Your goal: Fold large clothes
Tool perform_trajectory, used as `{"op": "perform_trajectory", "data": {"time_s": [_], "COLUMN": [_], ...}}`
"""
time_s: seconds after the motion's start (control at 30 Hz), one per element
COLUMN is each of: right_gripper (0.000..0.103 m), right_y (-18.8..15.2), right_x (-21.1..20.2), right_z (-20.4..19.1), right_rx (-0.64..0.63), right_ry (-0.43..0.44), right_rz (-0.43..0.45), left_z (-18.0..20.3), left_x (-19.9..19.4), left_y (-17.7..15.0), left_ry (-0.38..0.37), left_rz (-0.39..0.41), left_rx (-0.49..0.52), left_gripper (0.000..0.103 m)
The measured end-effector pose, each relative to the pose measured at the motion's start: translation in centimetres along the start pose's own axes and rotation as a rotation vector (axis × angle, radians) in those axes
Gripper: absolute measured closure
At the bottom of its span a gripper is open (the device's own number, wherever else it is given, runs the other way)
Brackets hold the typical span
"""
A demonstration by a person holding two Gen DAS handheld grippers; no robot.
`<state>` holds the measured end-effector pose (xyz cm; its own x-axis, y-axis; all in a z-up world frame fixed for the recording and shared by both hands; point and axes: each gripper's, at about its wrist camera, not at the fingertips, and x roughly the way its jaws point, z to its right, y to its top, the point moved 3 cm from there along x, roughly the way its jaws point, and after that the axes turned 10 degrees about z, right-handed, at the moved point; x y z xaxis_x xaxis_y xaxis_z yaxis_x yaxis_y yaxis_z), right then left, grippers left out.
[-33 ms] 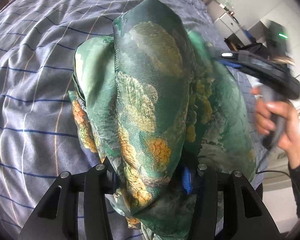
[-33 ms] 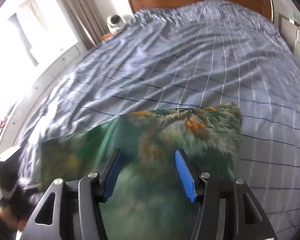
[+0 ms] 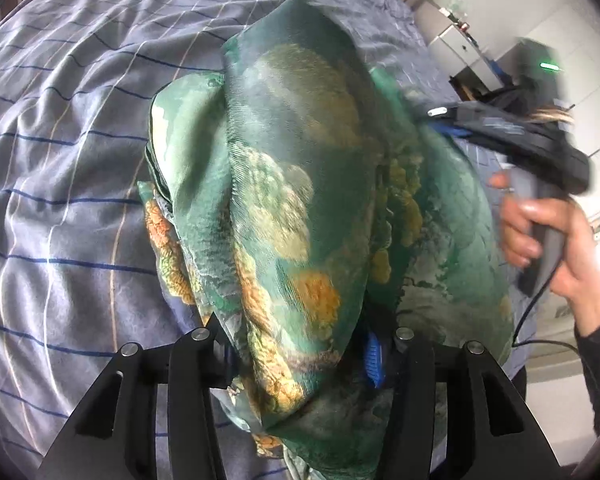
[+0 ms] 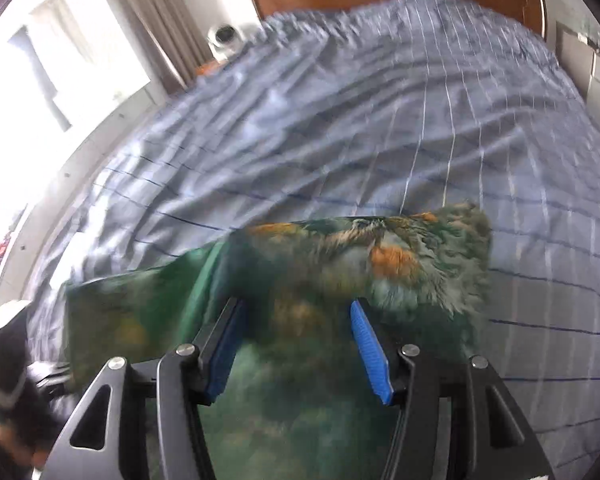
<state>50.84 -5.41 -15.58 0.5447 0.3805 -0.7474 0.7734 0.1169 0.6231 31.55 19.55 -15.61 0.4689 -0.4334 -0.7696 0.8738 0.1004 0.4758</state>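
Keep the left tongs (image 3: 300, 354) clamped on the bunched edge of the green garment (image 3: 300, 184), lifted above the bed (image 3: 60, 160). Carry the fold across slowly — avoid dragging lower layers. Right tongs (image 4: 300, 344) spread wide above the cloth, gripping nothing; use to pin or smooth the resting layers before release.

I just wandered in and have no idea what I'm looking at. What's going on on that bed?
A person is folding a green floral garment on a bed covered with a striped sheet, using a handheld claw in each hand. The left claw has a bunched fold of the fabric between its fingers and appears to hold it up. The right claw stands open over the cloth, gripping nothing. The garment is partly folded, not yet a neat stack.
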Motion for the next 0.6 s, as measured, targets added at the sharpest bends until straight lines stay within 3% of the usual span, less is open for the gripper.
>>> {"op": "perform_trajectory", "data": {"time_s": [0.1, 0.27, 0.4, 0.53, 0.6], "right_gripper": [0.046, 0.048, 0.048, 0.048, 0.048], "right_y": [-1.7, -1.7, -2.7, -6.7, -9.0], "right_x": [3.4, 3.8, -0.3, -6.4, -8.9], "right_z": [0.6, 1.1, 0.5, -0.7, -1.2], "right_rx": [0.034, 0.014, -0.057, -0.238, -0.27], "right_ry": [-0.049, -0.055, -0.036, -0.063, -0.052], "right_rz": [-0.088, -0.102, -0.057, 0.005, 0.0], "left_z": [-0.1, 0.1, 0.0, 0.2, 0.5], "left_x": [0.3, 0.4, 0.3, 0.5, 0.5], "left_y": [0.0, -0.1, -0.2, 0.0, 0.1], "left_ry": [0.014, 0.013, 0.01, 0.013, 0.015], "left_rz": [-0.002, -0.005, 0.0, -0.007, -0.009], "left_rx": [0.003, 0.012, 0.016, 0.019, 0.019], "left_gripper": [0.053, 0.053, 0.052, 0.052, 0.052]}}
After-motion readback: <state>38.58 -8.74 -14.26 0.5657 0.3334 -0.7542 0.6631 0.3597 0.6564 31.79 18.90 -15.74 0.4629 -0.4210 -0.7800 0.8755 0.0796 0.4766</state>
